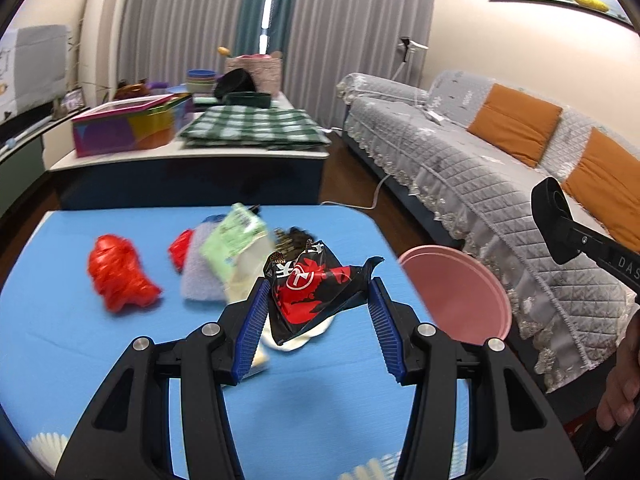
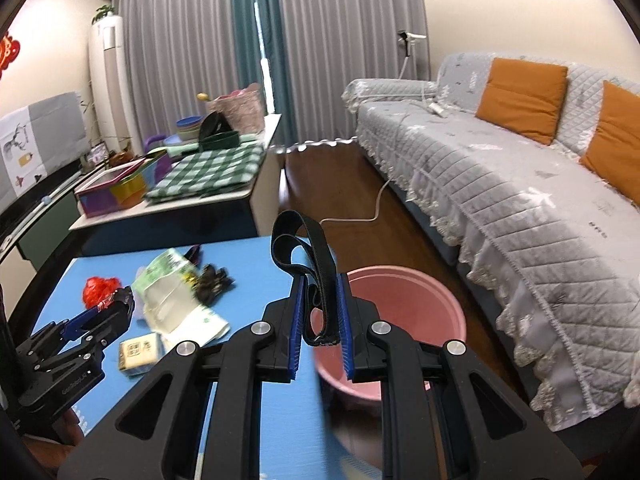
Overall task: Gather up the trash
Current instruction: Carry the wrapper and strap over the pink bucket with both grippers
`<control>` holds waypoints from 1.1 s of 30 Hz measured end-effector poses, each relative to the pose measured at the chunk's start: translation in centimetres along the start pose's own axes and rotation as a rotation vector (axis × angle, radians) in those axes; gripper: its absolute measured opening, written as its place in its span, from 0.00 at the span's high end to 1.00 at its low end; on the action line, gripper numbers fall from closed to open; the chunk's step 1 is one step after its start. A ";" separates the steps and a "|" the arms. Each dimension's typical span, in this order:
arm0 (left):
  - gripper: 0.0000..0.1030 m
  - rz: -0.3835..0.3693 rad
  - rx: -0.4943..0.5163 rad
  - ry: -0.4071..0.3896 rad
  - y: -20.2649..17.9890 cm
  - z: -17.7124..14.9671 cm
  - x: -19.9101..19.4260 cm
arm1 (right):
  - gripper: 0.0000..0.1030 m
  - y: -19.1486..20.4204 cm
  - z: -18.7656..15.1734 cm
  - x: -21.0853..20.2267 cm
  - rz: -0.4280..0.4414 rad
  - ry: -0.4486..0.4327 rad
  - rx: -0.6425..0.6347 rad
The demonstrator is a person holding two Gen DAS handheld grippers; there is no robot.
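Note:
On the blue table [image 1: 100, 344] lie a crumpled black-and-red snack bag [image 1: 312, 292], a green-and-white wrapper [image 1: 236, 240], a lilac cloth [image 1: 200, 268] and red plastic scraps [image 1: 118, 276]. My left gripper [image 1: 316, 300] is open, its blue pads on either side of the snack bag. My right gripper [image 2: 320, 320] is shut on a black strap [image 2: 316, 276] and holds it above the near rim of the pink bin [image 2: 400, 320]. The bin also shows in the left wrist view [image 1: 460, 292], off the table's right edge.
A grey-covered sofa [image 2: 500, 184] with orange cushions stands on the right. A second table [image 1: 192, 152] behind holds a colourful box, a green checked cloth, bowls and a basket. A small tan packet [image 2: 138, 354] lies near the left gripper. A white cable [image 2: 368, 212] runs across the floor.

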State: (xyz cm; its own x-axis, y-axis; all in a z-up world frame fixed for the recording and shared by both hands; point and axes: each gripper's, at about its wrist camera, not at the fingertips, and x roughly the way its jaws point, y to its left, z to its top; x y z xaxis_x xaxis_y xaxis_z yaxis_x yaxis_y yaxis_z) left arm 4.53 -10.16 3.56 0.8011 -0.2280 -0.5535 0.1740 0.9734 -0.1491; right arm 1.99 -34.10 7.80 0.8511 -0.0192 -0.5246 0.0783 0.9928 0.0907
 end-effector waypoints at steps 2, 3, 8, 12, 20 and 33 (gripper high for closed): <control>0.51 -0.018 0.011 -0.006 -1.2 0.6 0.4 | 0.84 -1.0 0.8 0.0 -0.013 -0.006 -0.004; 0.51 -0.027 0.022 -0.012 -2.0 1.1 0.7 | 0.84 -1.5 1.1 0.0 -0.017 -0.008 -0.007; 0.51 -0.064 0.048 -0.012 -5.1 2.2 2.5 | 0.84 -4.3 3.4 0.9 -0.036 -0.024 -0.035; 0.51 -0.077 0.063 -0.006 -6.9 2.7 4.1 | 0.84 -6.4 4.1 2.5 -0.041 -0.021 -0.034; 0.51 -0.096 0.094 0.035 -10.1 2.3 7.8 | 0.84 -9.6 3.4 6.6 -0.049 0.033 0.051; 0.51 -0.127 0.138 0.097 -12.9 2.3 13.6 | 0.84 -9.8 3.5 11.1 -0.050 0.071 0.072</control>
State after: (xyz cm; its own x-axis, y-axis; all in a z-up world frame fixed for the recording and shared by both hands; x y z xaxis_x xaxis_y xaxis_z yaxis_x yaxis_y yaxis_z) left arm 14.49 -25.78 -0.11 0.7100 -0.3441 -0.6144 0.3524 0.9290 -0.1130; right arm 12.47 -44.46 4.08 0.8065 -0.0571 -0.5885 0.1587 0.9797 0.1224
